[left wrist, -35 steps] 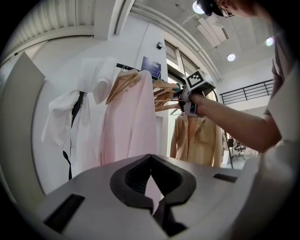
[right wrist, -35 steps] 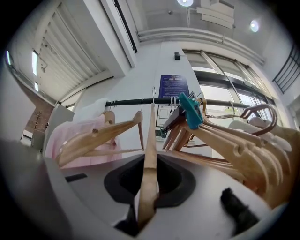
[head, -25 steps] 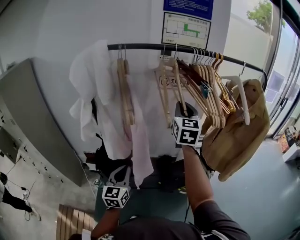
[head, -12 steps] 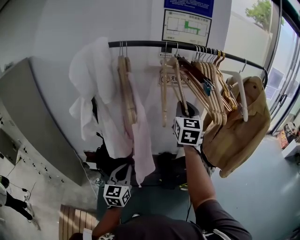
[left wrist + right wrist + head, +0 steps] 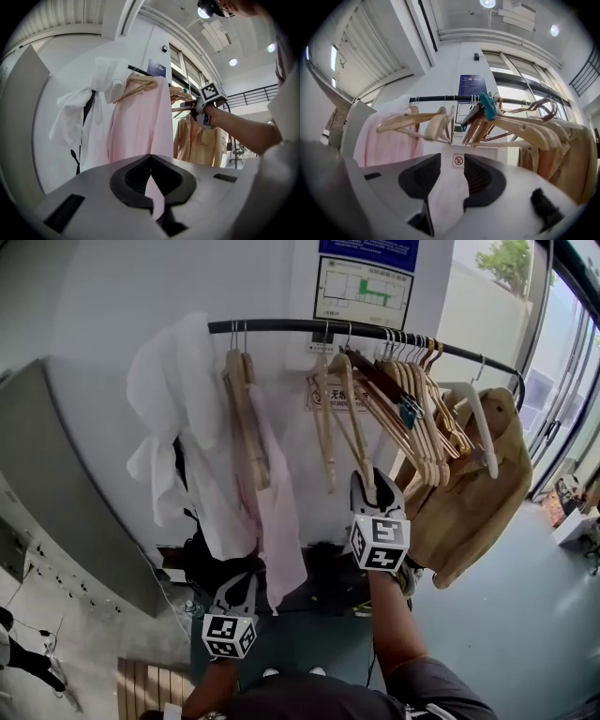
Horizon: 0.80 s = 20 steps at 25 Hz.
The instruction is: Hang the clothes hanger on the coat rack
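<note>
A black coat rail [image 5: 375, 329] runs across the top of the head view. A light wooden hanger [image 5: 342, 418] hangs on it by its hook, free of any grip. My right gripper [image 5: 371, 482] is just below the hanger's lower end. Its jaws are opening, with nothing between them. In the right gripper view the same hanger [image 5: 436, 125] hangs from the rail [image 5: 436, 99] above the open right gripper [image 5: 452, 161]. My left gripper [image 5: 239, 585] stays low near the pink shirt's hem. In its own view the left gripper [image 5: 150, 157] is shut and empty.
A white garment [image 5: 173, 399] and a pink shirt [image 5: 277, 521] on a wooden hanger hang at the rail's left. Several wooden hangers [image 5: 412, 418] crowd the right part, beside a tan jacket [image 5: 469, 493]. A grey cabinet [image 5: 56, 484] stands at the left, with glass doors at the right.
My right gripper has opened and dropped away below the hanger, which stays on the rail. The left gripper has hardly moved.
</note>
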Tool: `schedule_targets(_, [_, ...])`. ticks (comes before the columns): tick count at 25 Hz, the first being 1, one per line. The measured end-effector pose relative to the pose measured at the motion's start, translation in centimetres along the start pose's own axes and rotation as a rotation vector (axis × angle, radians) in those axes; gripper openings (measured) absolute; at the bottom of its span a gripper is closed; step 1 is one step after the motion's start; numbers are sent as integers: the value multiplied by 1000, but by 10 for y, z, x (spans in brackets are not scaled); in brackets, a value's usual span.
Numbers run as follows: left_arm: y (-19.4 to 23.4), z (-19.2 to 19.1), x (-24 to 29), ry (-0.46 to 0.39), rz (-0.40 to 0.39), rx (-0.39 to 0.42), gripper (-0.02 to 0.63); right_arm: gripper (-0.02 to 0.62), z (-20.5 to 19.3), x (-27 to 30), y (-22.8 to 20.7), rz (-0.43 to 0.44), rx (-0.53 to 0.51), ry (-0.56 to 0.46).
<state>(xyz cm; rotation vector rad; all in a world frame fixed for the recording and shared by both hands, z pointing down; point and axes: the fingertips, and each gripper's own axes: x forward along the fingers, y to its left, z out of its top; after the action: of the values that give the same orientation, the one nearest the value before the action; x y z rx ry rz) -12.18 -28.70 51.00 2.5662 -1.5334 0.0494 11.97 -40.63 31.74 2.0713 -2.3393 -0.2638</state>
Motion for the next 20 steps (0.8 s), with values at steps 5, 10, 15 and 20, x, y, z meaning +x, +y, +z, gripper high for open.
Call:
schedule_targets(5, [-8, -5, 8, 14, -76, 2, 9, 122, -40, -64, 9, -32, 2, 24])
schedule_targets(10, [-34, -13, 21, 29, -194, 14, 9, 15, -80, -136, 12, -143, -27, 54])
schedule_targets(15, [-64, -7, 30, 8, -272, 40, 9, 15, -113, -180, 10, -201, -36, 112])
schedule_targets(20, [-100, -9, 28, 8, -310, 64, 9, 15, -123, -208, 2, -205, -37, 140])
